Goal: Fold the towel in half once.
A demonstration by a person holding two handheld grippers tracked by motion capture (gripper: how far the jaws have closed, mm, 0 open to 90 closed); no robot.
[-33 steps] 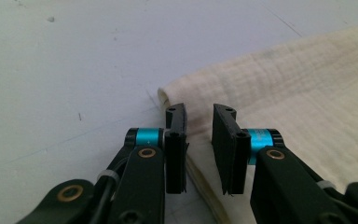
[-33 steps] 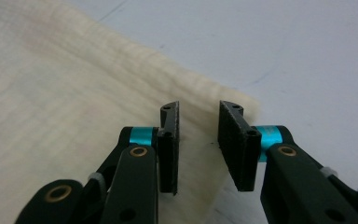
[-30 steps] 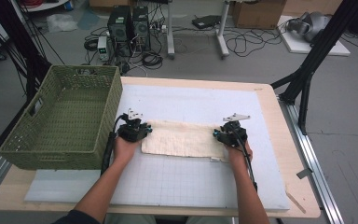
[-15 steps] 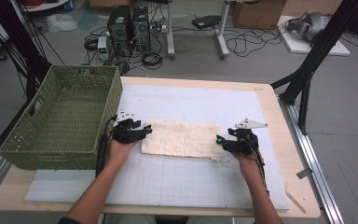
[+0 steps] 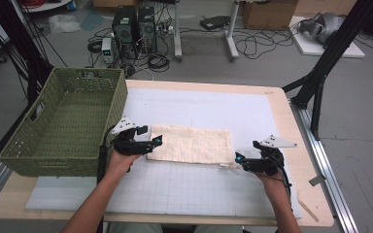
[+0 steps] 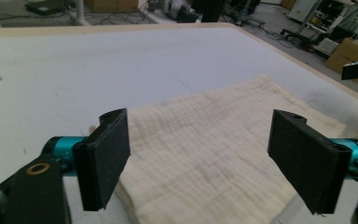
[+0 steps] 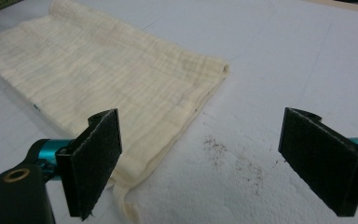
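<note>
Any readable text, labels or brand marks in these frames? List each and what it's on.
None readable.
The cloth is plain; a tiny dark speck at its edge in the right gripper view is too small to tell.
The mat has only faint grid lines, no numbers.
The basket and both grippers, left and right, carry no visible marks.
The boxes on the floor are too blurred to read.
</note>
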